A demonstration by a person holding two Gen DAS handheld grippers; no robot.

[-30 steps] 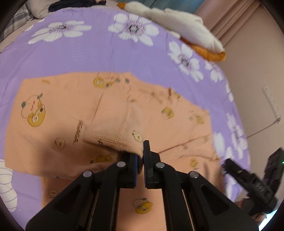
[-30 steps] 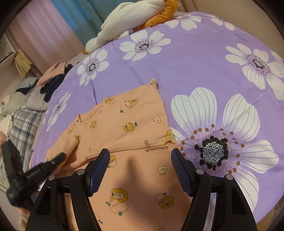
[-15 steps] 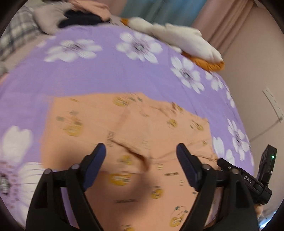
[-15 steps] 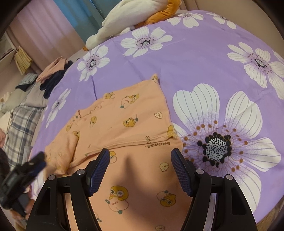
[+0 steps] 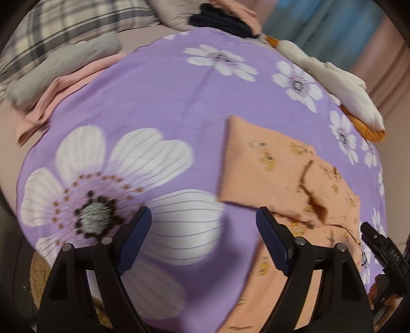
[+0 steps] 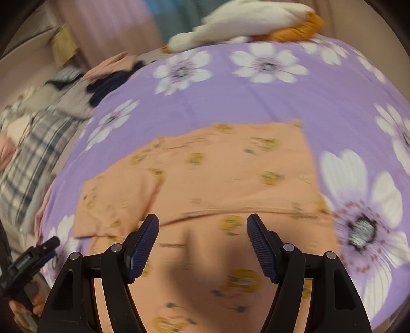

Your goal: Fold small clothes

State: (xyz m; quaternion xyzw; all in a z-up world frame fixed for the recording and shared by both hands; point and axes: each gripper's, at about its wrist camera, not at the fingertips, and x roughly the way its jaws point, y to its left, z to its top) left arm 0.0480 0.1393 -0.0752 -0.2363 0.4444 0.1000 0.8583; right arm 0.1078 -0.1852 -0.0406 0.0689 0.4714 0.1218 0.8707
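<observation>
An orange child's garment (image 6: 225, 179) with yellow cartoon prints lies partly folded on the purple flowered bedsheet (image 6: 256, 97). A sleeve flap is folded over its left part. In the left wrist view the garment (image 5: 282, 179) sits to the right. My left gripper (image 5: 203, 228) is open and empty, above the sheet's big white flower, left of the garment. My right gripper (image 6: 202, 235) is open and empty, just above the garment's near part. Each gripper shows at the edge of the other's view.
A white and orange plush toy (image 6: 246, 23) lies at the far edge of the bed. A pile of clothes, plaid, grey, pink and dark blue (image 6: 51, 107), lies to the left, also in the left wrist view (image 5: 64, 51). A wall stands at right.
My left gripper let go of the folded sleeve, opened, and swung left off the garment over the white flower. My right gripper stayed open and shifted left over the garment.
</observation>
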